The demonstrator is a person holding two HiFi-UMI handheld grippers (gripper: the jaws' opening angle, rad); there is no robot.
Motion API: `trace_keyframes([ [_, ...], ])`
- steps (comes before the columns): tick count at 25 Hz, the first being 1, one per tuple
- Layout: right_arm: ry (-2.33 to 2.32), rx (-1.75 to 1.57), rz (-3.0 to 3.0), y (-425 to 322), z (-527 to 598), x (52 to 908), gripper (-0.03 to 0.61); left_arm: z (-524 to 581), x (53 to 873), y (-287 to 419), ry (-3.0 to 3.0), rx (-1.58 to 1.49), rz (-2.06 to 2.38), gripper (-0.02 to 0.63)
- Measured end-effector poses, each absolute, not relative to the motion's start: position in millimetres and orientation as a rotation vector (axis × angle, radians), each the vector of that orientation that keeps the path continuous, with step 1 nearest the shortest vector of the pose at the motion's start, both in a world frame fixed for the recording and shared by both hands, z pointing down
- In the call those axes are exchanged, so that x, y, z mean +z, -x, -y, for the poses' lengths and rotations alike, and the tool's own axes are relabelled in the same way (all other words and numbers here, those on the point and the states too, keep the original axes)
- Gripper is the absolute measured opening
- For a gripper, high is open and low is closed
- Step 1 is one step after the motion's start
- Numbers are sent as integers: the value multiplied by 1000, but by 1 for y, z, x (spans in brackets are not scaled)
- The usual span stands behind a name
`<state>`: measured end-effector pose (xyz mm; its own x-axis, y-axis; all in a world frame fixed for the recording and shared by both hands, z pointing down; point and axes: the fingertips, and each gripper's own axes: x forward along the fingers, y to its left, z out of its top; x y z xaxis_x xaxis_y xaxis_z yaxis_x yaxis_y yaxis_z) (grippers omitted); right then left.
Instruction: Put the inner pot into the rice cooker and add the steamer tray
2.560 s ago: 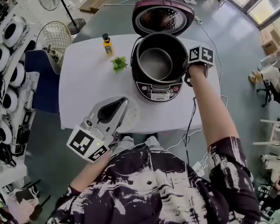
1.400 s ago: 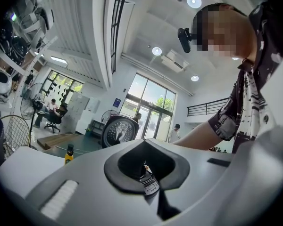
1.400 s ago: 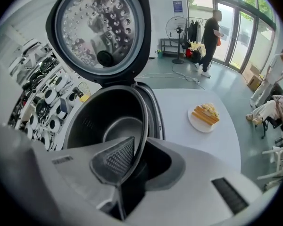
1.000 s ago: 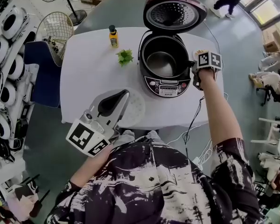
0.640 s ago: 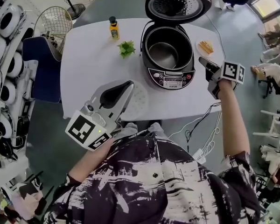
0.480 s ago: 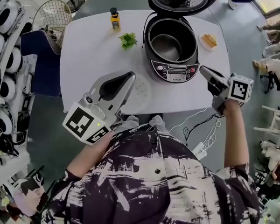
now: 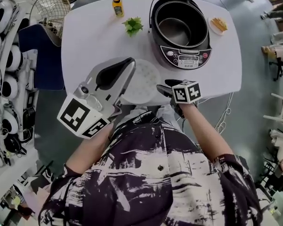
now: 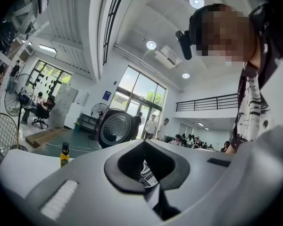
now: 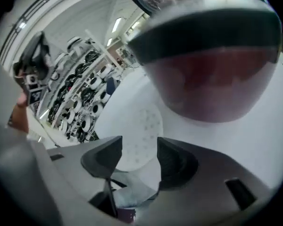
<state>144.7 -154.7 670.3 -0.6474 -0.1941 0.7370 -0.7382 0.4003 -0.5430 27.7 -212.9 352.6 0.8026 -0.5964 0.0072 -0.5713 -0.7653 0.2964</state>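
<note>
The rice cooker (image 7: 186, 55) stands open at the table's far right with the inner pot (image 7: 175, 31) inside it. The white perforated steamer tray (image 7: 144, 81) lies flat near the table's front edge. My right gripper (image 7: 162, 87) hovers at that front edge just right of the tray, pointing down towards it. Its jaws are opening with nothing between them. In the right gripper view the tray (image 9: 141, 131) shows past my right gripper (image 9: 139, 152), below the cooker (image 9: 207, 74). My left gripper (image 7: 128, 66) is shut and empty, and it covers the tray's left rim.
A yellow bottle (image 7: 117, 4) and a small green plant (image 7: 133, 26) stand at the table's back. A small plate of food (image 7: 219, 25) sits right of the cooker. A blue chair (image 7: 40, 55) and shelves of gear are at the left. A cable (image 7: 224, 117) hangs off the right edge.
My right gripper swung from the cooker's right side down to the table's front edge beside the tray, and its jaws parted. My left gripper shifted only slightly.
</note>
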Motion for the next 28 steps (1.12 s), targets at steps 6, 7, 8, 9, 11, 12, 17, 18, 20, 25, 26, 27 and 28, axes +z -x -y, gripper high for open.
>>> trace_keyframes([
  [6, -931, 1365, 1870, -148, 170, 735, 213, 211, 362, -9, -2687, -101, 929, 5],
  [7, -937, 1374, 1855, -146, 171, 739, 207, 210, 364, -6, -2681, -98, 939, 5],
  [8, -942, 1371, 1844, -143, 172, 742, 206, 210, 365, -2, -2674, -97, 949, 5],
  [9, -946, 1359, 1835, -141, 173, 744, 199, 209, 367, 1, -2669, -96, 958, 5],
  [11, -951, 1334, 1816, -136, 173, 748, 181, 208, 368, 7, -2661, -96, 974, 5],
  [12, -954, 1327, 1805, -135, 174, 751, 169, 207, 368, 9, -2658, -96, 980, 5],
  [17, -1008, 1320, 1726, -138, 175, 759, 73, 204, 367, 18, -2647, -102, 1003, 5],
  [18, -1031, 1330, 1707, -140, 175, 760, 37, 203, 367, 19, -2645, -104, 1008, 5],
  [20, -1076, 1359, 1675, -144, 175, 760, 28, 202, 366, 21, -2644, -108, 1018, 5],
  [25, -1069, 1425, 1705, -138, 172, 746, 2, 201, 363, 19, -2651, -125, 1022, 5],
  [26, -1051, 1448, 1733, -133, 172, 738, 0, 202, 362, 17, -2654, -129, 1018, 5],
  [27, -1027, 1459, 1768, -127, 172, 728, 0, 202, 361, 15, -2658, -135, 1013, 5],
  [28, -997, 1457, 1808, -122, 170, 716, 0, 202, 359, 13, -2663, -142, 1007, 5],
])
